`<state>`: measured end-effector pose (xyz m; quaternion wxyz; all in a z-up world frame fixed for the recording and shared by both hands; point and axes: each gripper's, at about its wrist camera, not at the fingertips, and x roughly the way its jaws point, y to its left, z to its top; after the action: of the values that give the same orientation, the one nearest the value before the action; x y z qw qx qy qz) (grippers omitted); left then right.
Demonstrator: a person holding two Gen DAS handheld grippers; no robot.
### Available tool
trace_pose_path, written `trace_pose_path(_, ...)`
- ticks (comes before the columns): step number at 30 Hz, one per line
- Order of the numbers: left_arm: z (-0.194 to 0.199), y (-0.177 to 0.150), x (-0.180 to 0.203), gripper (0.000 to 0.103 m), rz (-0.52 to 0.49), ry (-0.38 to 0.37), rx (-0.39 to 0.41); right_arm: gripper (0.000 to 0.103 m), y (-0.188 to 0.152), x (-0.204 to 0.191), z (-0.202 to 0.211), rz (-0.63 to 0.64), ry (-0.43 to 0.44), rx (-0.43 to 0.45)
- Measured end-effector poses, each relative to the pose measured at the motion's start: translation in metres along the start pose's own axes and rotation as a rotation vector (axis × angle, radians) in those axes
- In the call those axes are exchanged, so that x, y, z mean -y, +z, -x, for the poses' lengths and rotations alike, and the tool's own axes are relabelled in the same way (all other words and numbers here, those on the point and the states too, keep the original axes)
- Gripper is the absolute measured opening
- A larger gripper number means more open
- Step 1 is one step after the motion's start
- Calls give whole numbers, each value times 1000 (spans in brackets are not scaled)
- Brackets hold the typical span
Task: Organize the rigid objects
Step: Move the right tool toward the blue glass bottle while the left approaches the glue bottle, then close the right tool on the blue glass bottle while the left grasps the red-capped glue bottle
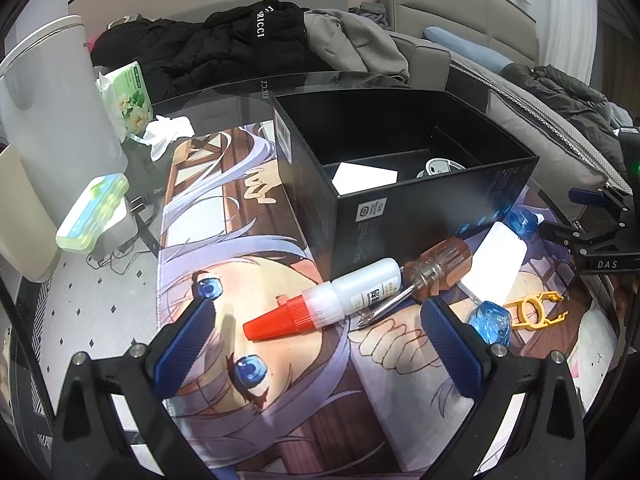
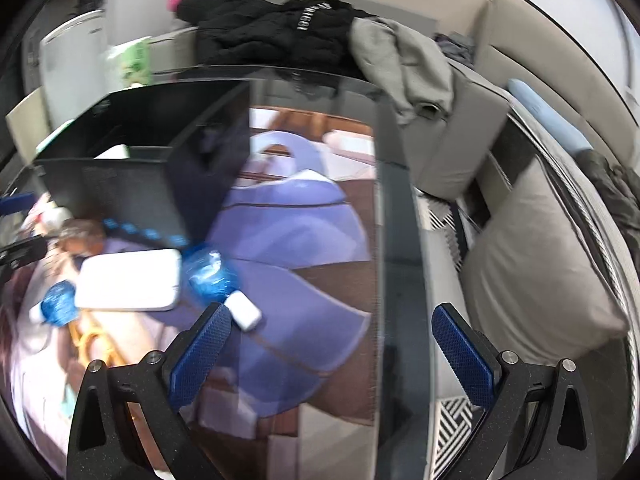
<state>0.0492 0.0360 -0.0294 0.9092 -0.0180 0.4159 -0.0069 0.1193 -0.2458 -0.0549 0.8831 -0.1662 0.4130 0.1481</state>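
The left gripper (image 1: 320,344) is hovering with its blue pads spread wide and empty, lining up on a glue bottle (image 1: 332,298) with a red cap that is lying on its side just in front of the black box (image 1: 420,216), the open container that appears to be collecting the loose items. A brown-handled screwdriver (image 1: 424,280) is resting against the bottle, its tip pointing toward the gripper, so the two are likely to shift together. Beside the box's near corner, a flat white case (image 1: 496,264) is lying between two blue faceted pieces (image 1: 490,322), with a yellow clip (image 1: 534,308) just past them. Inside the box, a white card (image 1: 364,178) and a round pale object are already sitting (the latter too hidden to name). The right gripper (image 2: 330,350) is also gaping wide, holding nothing, off the box's right side above the glass table's edge (image 2: 396,216); its view is blurred. Readable writing: "DAS" on the right gripper's body, "RICCI" on a black jacket (image 1: 240,48) behind the box. The bottle's label is illegible.
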Motion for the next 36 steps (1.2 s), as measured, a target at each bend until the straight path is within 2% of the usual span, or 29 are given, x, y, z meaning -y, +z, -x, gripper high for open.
trace_pose_path(3,-2,2,-2,103,4,-3,-4,102,1,9,-3,-41,8,-10)
trace_pose_path(8,-4,4,-1,103,5,-13,-6,102,4,8,2,-90,165,-4)
trace_pose_path(10,-6,4,0,103,4,-13,-10,102,5,1,4,-89,191,0)
trace_pose_path(20,-11,9,-5,103,45,-18,-11,102,13,-20,0,-100,204,-2)
trace_pose_path(30,-21,14,-16,103,117,-8,-31,102,12,-17,-2,-106,198,-8)
trace_pose_path(36,-19,11,-20,103,112,39,-39,102,13,-18,-6,-108,188,-21)
